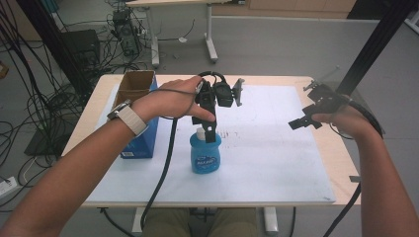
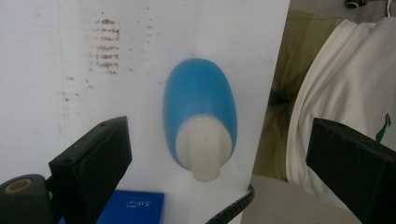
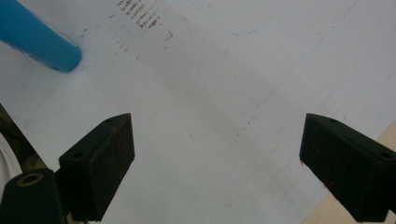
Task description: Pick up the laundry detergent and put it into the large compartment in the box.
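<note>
High view shows the left gripper [image 1: 211,129] held straight above a blue bottle [image 1: 205,157] that stands upright on the white mat [image 1: 276,163], toward the near edge and left of the middle. Left gripper view looks down along its jaws: they are spread wide, one on each side of the bottle's white cap [image 2: 204,147], with clear space between each pad and the cap, so nothing is pinched or touched. The right gripper [image 1: 302,122] hovers over the mat's right side, well apart from the bottle; right gripper view shows its jaws spread wide as well, over bare mat, with the bottle's blue base [image 3: 39,39] at the far upper left corner.

The mat covers most of a pale wooden table [image 1: 333,148] and carries a patch of brownish smudged marks [image 2: 106,46] near its middle. A blue cardboard box [image 1: 137,116], open at the top, stands at the table's left edge beside the left forearm. Grey floor, loose cables and another table's legs lie beyond.

The bottle bears a dark oval label [image 1: 204,161] with white lettering too small to read. The box's print in left gripper view appears to read "50" followed by unclear letters.
</note>
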Tool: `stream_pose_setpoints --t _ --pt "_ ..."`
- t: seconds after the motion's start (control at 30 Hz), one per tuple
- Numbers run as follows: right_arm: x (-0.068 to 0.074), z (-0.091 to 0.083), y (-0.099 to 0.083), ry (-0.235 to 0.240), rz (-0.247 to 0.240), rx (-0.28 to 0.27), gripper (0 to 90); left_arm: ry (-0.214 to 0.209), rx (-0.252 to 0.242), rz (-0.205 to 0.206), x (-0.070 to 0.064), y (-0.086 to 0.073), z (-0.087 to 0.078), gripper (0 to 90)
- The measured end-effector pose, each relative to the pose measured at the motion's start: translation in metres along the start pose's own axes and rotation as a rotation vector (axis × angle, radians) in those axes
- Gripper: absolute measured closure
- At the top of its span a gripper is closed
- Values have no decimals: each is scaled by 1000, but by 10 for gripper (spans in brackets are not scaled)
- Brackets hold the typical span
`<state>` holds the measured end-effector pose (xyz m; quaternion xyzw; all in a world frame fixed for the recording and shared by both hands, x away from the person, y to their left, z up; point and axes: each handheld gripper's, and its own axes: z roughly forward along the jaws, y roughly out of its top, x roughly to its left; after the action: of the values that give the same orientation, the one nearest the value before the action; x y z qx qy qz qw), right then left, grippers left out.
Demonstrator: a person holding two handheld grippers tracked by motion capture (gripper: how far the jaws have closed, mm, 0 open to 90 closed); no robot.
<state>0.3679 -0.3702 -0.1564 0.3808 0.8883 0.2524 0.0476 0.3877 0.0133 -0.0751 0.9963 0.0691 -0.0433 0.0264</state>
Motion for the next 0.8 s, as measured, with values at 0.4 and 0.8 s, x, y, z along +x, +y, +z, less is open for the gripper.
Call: stream_pose_setpoints --t 0.4,0.8 --pt "0 0 1 2 0 -2 103 1 7 -4 1 -1 15 72" --pt "-1 1 1 4 1 -1 102 8 7 -8 0 -3 21 72"
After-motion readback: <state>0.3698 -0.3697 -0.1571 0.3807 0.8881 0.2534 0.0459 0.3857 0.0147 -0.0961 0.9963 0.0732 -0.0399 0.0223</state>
